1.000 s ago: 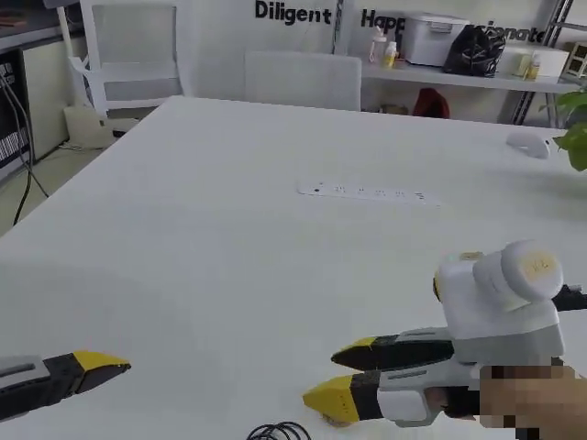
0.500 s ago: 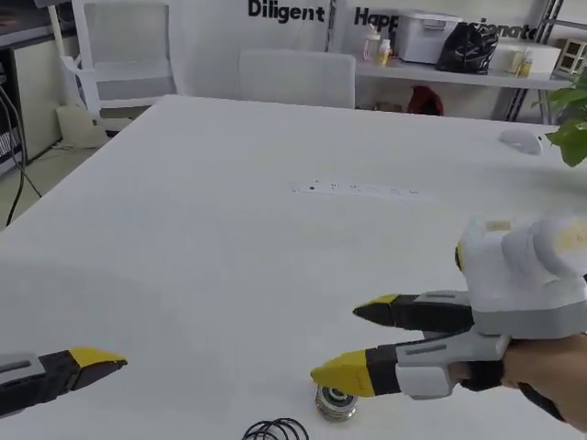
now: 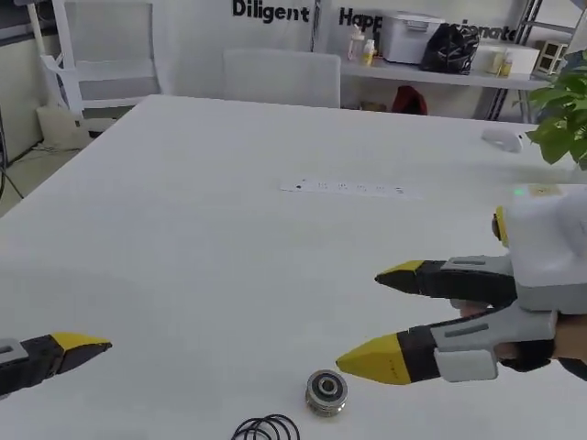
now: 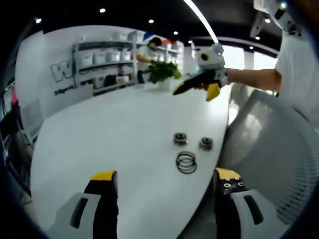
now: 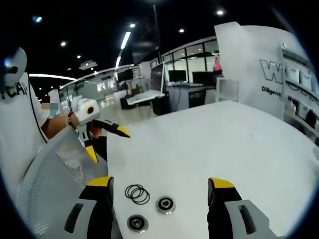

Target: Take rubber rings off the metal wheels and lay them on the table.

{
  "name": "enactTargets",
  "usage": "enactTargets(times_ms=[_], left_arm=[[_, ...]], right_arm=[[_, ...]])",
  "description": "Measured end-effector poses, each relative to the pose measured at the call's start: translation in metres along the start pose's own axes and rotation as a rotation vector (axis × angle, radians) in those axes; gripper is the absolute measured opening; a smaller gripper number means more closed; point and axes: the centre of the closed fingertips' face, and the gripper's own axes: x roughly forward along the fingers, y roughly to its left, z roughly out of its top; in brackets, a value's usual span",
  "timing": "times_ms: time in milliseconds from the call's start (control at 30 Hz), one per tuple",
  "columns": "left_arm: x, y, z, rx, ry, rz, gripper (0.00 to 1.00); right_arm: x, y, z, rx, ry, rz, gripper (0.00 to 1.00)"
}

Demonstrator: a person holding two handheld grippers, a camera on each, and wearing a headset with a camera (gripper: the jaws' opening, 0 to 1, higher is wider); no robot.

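We find a small heap of black rubber rings (image 3: 266,428) lying flat at the near edge of the white table (image 3: 211,238), overlapping one another. We judge these to be rings already taken off and laid together, so that finished work keeps to one spot. Just beside the heap, to its right, a metal wheel (image 3: 326,392) lies on its flat face, where it cannot roll. The left gripper view shows a second wheel (image 4: 206,144) close beside it, nearer the table's edge. A dark band runs round the metal wheel's rim; at this size we cannot say whether it is a ring left to pull or a bare groove.

The left gripper (image 4: 165,175) hangs low at the near left, well apart from the wheels, its jaws spread wide and holding nothing. The right gripper (image 3: 378,316) hovers above the table just right of the metal wheel, jaws likewise spread and empty, tips pointing left toward the work. We judge that neither is engaged with a wheel. The next pull would call for one gripper to steady a wheel while the other pinches the rubber. A thin band offers little purchase, and a wheel may skid on the smooth top.

Farther off, a white power strip (image 3: 344,188) lies at mid-table, well apart from the work. Beyond the far edge stand a pale chair (image 3: 280,78) and, at right, a plant (image 3: 559,128).
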Motion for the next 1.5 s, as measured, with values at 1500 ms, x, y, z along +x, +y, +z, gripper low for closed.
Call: enactTargets(times_ms=[1500], left_arm=[[-0.011,0.009,-0.017,-0.101,0.034,0.06,1.0]], right_arm=[[-0.067,-0.007,-0.13,0.306,0.084,-0.253,0.99]])
